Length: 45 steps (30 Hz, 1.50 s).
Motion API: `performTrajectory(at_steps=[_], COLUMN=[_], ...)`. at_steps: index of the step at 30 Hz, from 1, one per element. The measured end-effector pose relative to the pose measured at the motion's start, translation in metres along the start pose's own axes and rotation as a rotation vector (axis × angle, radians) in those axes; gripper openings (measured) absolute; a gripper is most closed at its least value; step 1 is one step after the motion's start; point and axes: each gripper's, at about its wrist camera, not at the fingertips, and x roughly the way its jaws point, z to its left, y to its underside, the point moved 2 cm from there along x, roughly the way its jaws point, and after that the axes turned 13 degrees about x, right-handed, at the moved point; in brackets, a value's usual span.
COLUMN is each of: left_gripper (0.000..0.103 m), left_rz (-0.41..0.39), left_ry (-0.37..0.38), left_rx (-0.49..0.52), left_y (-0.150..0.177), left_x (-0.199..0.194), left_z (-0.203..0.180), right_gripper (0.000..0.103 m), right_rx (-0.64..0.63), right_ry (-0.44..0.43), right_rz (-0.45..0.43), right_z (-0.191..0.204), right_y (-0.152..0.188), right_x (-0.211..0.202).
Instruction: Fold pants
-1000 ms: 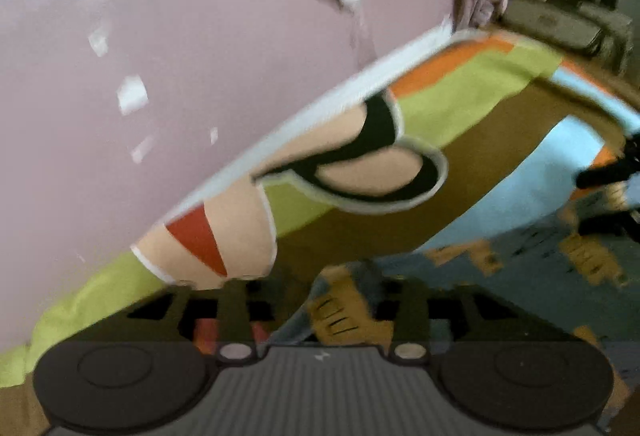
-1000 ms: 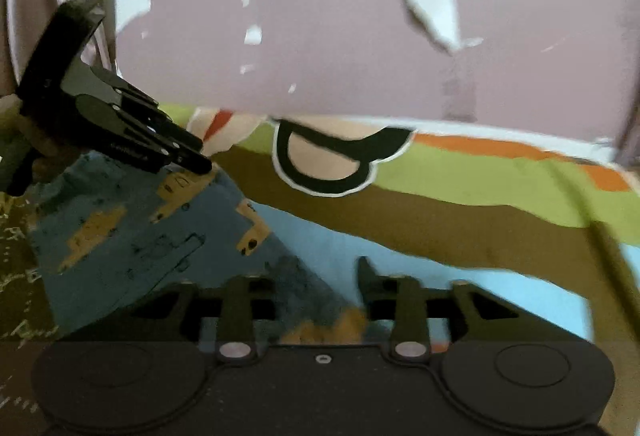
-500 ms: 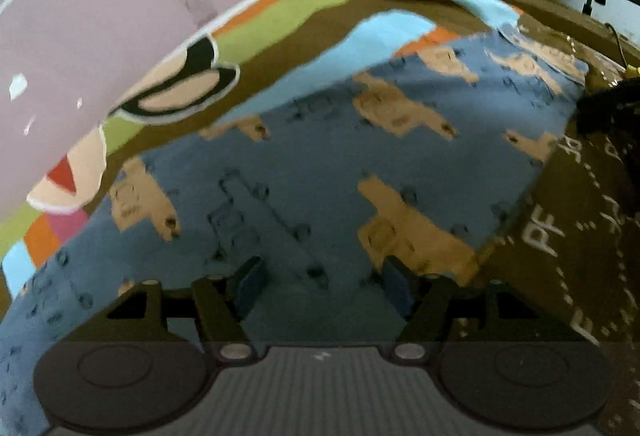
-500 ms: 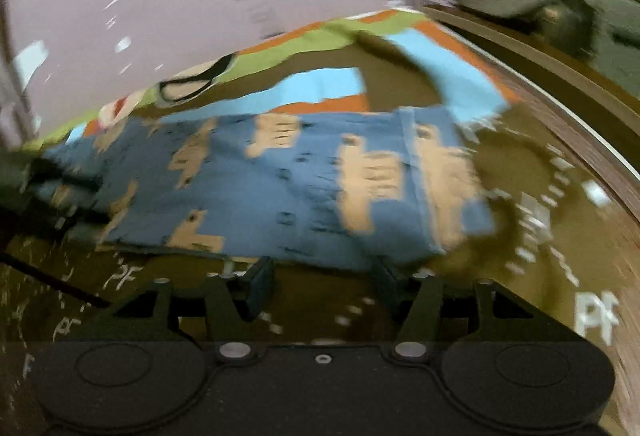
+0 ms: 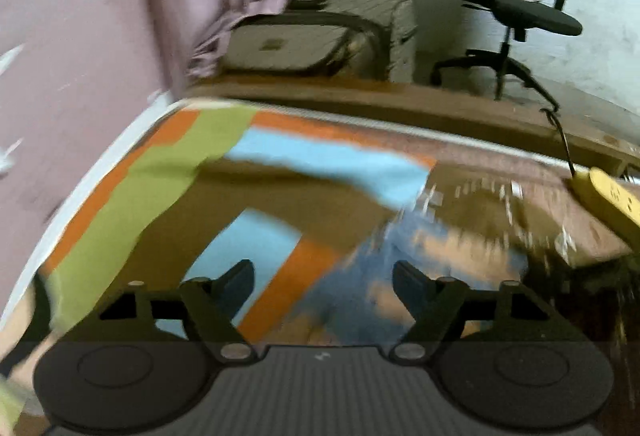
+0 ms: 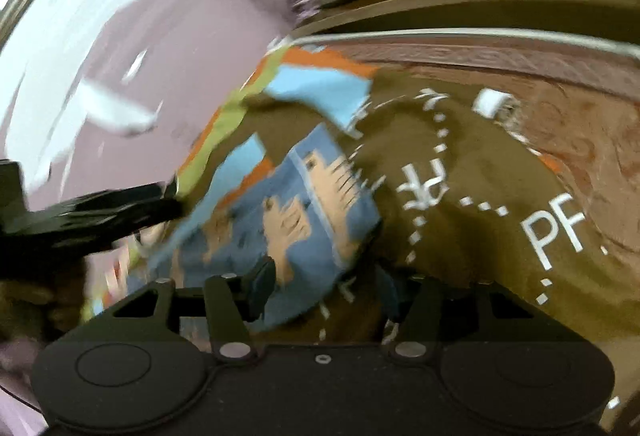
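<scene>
Both claws, left claw (image 5: pixel 323 278) and right claw (image 6: pixel 325 286), are now spread empty, the blue printed pants (image 6: pixel 298 220) released folded ahead on the bed.

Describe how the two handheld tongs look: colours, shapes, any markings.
Both look alike. The left tongs have a dark grey ribbed body, two round black discs at its sides, black angled linkage arms with silver pivot pins, and dark blue-black fingertip pads. The right tongs share the build, but the body looks smooth black with a small centre screw hole. No cables, sleeves or printed markings show.
</scene>
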Motion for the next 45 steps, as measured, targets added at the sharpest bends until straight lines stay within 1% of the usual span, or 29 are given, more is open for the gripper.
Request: performTrajectory(at_steps=[2,3,5,7,8,9,10,11,12,16,18,19,23,25,28,31,33,36,37,38,40,41,43,45], left_gripper=[0.071,0.07,0.069,0.071,0.07,0.07,0.071,0.072,0.072,0.073,0.07,0.066,0.065,0.065,0.07,0.07,0.066,0.054,0.048,0.034,0.019,0.015,0.009,0.008], left_rz=[0.003,0.015,0.055,0.092,0.113,0.131,0.133,0.128,0.127,0.137,0.147,0.167,0.253,0.276,0.306,0.361,0.41,0.444,0.454,0.465,0.483,0.484,0.471,0.458], left_ry=[0.035,0.048,0.041,0.016,0.008,-0.002,-0.003,0.0,0.001,0.003,0.015,0.031,0.109,0.153,0.218,0.231,0.191,0.126,0.116,0.114,0.125,0.129,0.142,0.144], left_rx=[0.011,0.023,0.072,0.124,0.141,0.148,0.141,0.127,0.109,0.052,0.006,-0.016,-0.125,-0.179,-0.283,-0.361,-0.365,-0.308,-0.302,-0.308,-0.344,-0.368,-0.393,-0.407], left_y=[-0.014,-0.018,-0.02,-0.01,-0.004,0.0,0.004,0.006,0.007,-0.001,-0.01,-0.014,-0.034,-0.042,-0.053,-0.06,-0.064,-0.069,-0.068,-0.066,-0.062,-0.059,-0.057,-0.055], left_x=[0.024,0.035,0.051,0.063,0.068,0.072,0.072,0.071,0.07,0.057,0.047,0.044,0.04,0.038,0.04,0.049,0.056,0.063,0.064,0.065,0.067,0.067,0.064,0.061], left_z=[-0.004,-0.007,-0.014,-0.021,-0.022,-0.023,-0.023,-0.021,-0.02,-0.012,-0.005,-0.004,0.001,0.0,-0.001,-0.006,-0.01,-0.018,-0.018,-0.019,-0.016,-0.014,-0.01,-0.007], right_gripper=[0.041,0.039,0.029,0.028,0.024,0.019,0.013,0.012,0.011,0.01,0.01,0.01,0.01,0.01,0.01,0.01,0.01,0.01,0.01,0.01,0.01,0.01,0.01,0.012], right_rx=[0.073,0.094,0.104,0.111,0.113,0.109,0.099,0.079,0.041,-0.237,-0.375,-0.431,-0.618,-0.701,-0.803,-0.884,-0.921,-0.948,-0.959,-0.965,-0.97,-0.968,-0.957,-0.942], right_ry=[-0.007,-0.011,-0.009,-0.019,-0.022,-0.018,-0.017,-0.02,-0.019,0.015,0.034,0.041,0.084,0.095,0.111,0.122,0.124,0.123,0.121,0.119,0.115,0.115,0.113,0.115], right_rz=[-0.008,-0.01,-0.017,-0.022,-0.028,-0.038,-0.044,-0.053,-0.065,-0.144,-0.178,-0.191,-0.224,-0.234,-0.251,-0.258,-0.265,-0.27,-0.274,-0.276,-0.278,-0.277,-0.276,-0.28], right_z=[-0.007,-0.009,-0.011,-0.014,-0.015,-0.016,-0.017,-0.016,-0.013,0.016,0.03,0.036,0.052,0.058,0.068,0.075,0.077,0.079,0.08,0.08,0.081,0.081,0.08,0.078], right_y=[-0.005,-0.006,-0.006,-0.005,-0.005,-0.004,-0.003,-0.001,0.001,0.017,0.027,0.031,0.048,0.057,0.068,0.078,0.084,0.087,0.089,0.089,0.09,0.09,0.088,0.086], right_x=[0.002,0.004,0.006,0.006,0.006,0.005,0.005,0.004,0.002,-0.005,-0.008,-0.008,-0.006,-0.005,-0.004,-0.003,-0.003,-0.003,-0.004,-0.005,-0.006,-0.005,-0.006,-0.007])
